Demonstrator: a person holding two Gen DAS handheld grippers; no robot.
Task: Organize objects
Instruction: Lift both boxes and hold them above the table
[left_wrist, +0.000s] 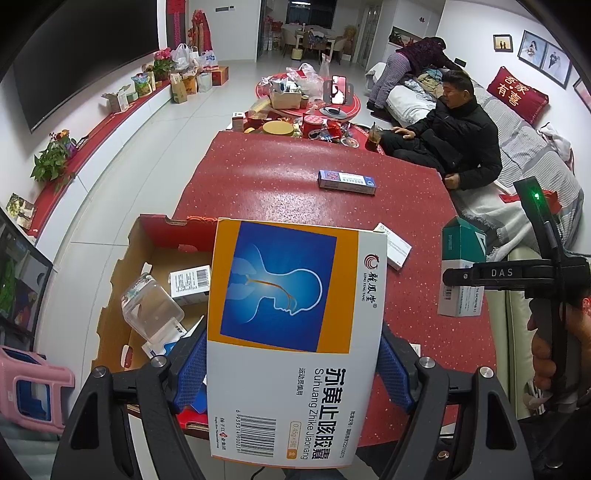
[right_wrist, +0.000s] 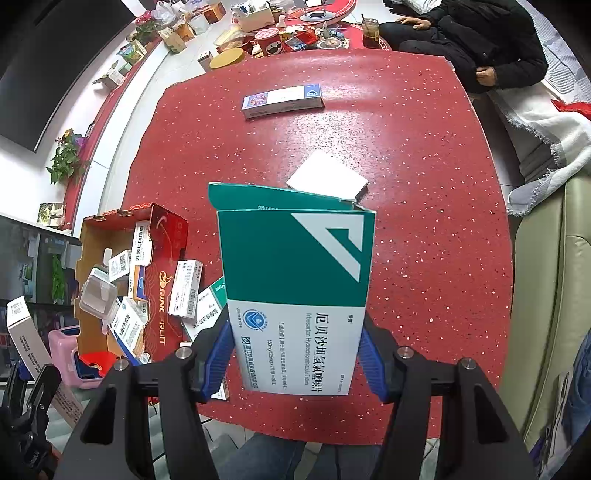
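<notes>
- Left gripper (left_wrist: 291, 363) clamped on the orange-and-blue medicine box (left_wrist: 295, 332), blue pads pressed to its 2 long side edges. Box held up over the near-left part of the red table (left_wrist: 280, 173), beside the open cardboard tray (left_wrist: 147, 236) at the table's near-left corner.
- Right gripper (right_wrist: 297, 360) clamped on the green-and-white medicine box (right_wrist: 295, 288), held over the near middle of the table; its top flap stands open.
- Step in hand, as I judge it: carry both boxes to the tray, which already holds several boxes and a clear plastic container (left_wrist: 151, 308).
- To do it well: deliver 1 box at a time; lower each into a free spot, lying flat, before letting the pads part; keep clear of the tray's raised wall.
- Green box risk: open flap could catch on the tray rim, so enter closed end first.
- Orientation: the orange box's long axis runs along the fingers, picture end pointing away from the wrist, barcode end nearest it. The green box likewise, flap end away.
- 2 loose boxes remain on the table: a blue-and-white carton (right_wrist: 282, 99) toward the far edge, a plain white box (right_wrist: 327, 175) mid-table.
</notes>
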